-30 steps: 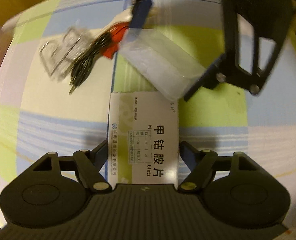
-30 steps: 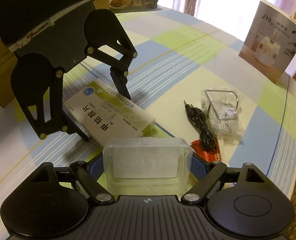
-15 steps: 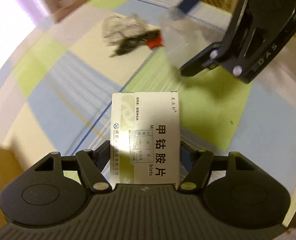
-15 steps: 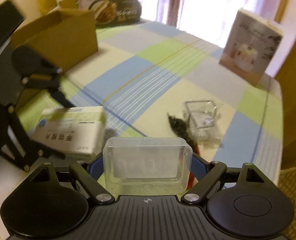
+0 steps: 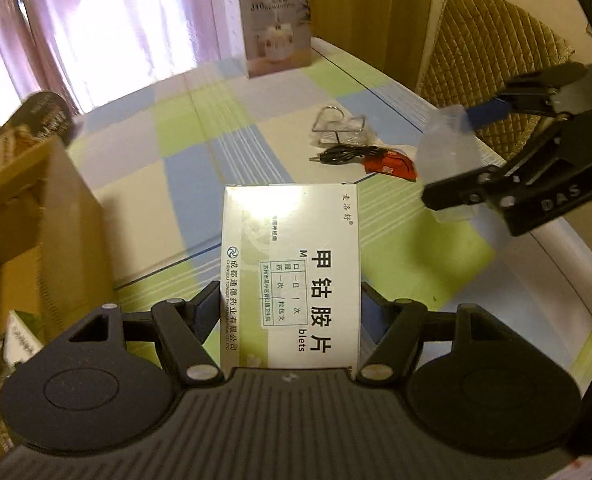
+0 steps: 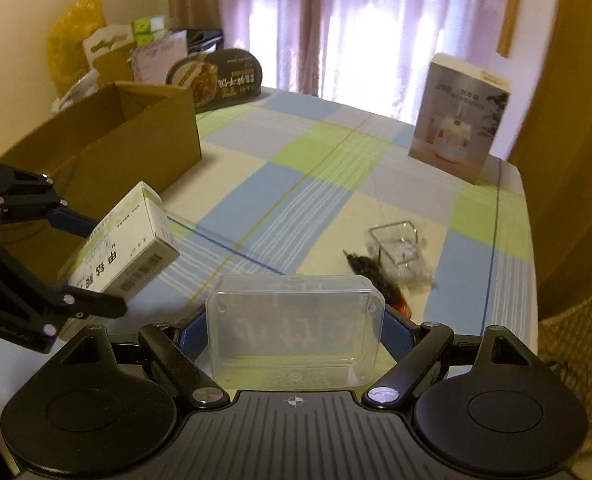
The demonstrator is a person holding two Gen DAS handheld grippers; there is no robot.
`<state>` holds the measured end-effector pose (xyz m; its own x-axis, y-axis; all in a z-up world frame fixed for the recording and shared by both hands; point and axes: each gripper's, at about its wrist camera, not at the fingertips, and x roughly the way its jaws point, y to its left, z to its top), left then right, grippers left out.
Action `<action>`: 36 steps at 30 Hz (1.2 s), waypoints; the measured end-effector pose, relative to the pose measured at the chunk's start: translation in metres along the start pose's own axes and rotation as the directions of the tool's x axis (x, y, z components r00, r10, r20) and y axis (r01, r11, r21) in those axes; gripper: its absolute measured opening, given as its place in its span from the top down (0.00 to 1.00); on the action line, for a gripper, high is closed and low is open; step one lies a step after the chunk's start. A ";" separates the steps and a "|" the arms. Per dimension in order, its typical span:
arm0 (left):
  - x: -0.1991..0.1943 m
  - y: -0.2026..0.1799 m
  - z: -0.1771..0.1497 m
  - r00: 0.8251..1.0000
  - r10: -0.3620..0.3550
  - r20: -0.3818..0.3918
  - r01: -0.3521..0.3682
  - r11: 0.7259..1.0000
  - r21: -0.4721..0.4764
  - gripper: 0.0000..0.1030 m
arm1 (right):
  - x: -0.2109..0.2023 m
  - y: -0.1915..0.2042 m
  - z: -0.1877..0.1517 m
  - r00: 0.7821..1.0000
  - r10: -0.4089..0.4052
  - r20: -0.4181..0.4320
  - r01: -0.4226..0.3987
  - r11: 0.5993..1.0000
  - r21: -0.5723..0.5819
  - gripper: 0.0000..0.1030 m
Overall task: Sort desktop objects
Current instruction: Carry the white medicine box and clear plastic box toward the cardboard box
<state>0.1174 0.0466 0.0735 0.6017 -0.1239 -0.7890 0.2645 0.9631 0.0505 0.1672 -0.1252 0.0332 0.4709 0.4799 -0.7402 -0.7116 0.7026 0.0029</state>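
Medicine carton (image 5: 291, 276), white and pale green with printed black characters: clamped between the fingers of the left claw (image 5: 290, 300), held off the worktop (image 5: 223, 128), long axis running forward from the claw. Judged light, stiff-walled but crushable cardboard; the long side faces, where it is now gripped, look the sound place to hold it, and a moderate squeeze should do.

Clear plastic case (image 6: 293, 328), lidded, rectangular: clamped between the blue-padded fingers of the right claw (image 6: 296, 330), also in the air, broad face toward the camera. Judged light, rigid and smooth, so likely slippery; the grip across its short ends seems right.

Cardboard box (image 6: 107, 140), open-topped: ahead and to the left of both claws, standing on the worktop, close beside the left claw. Probably the receiving container; something pale lies inside it in the left wrist view, unclear what.

Loose items ahead of the right claw, on the worktop: black cable (image 5: 344, 155), red packet (image 5: 392, 165), and a wire clip in a clear bag (image 5: 338, 126), all lying close together, not yet sorted.

Further out: upright product box (image 6: 460, 118) at the far edge, dark oval food tub (image 6: 215, 76) behind the cardboard box, quilted chair back (image 5: 492, 60) beyond the worktop to the right.
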 end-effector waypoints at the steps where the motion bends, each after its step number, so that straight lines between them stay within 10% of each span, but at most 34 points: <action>1: -0.008 -0.001 -0.001 1.000 0.001 0.015 -0.001 1.000 0.000 0.35 | -0.006 0.003 -0.003 1.000 0.005 0.011 -0.005 1.000 0.020 0.19; 15: -0.049 0.016 -0.014 0.993 0.009 0.114 0.000 0.997 -0.073 0.35 | -0.020 0.053 0.011 0.996 0.037 0.085 -0.039 0.999 0.015 0.19; 36: -0.114 0.105 -0.019 0.952 0.231 0.199 -0.183 0.955 -0.234 0.35 | 0.004 0.123 0.081 0.945 0.205 0.255 -0.184 0.977 -0.102 0.19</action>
<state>0.0627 0.1663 0.1571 0.7843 0.0571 -0.6178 -0.0339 0.9982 0.0492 0.1236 0.0056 0.0846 0.4318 0.7313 -0.5279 -0.8359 0.5444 0.0705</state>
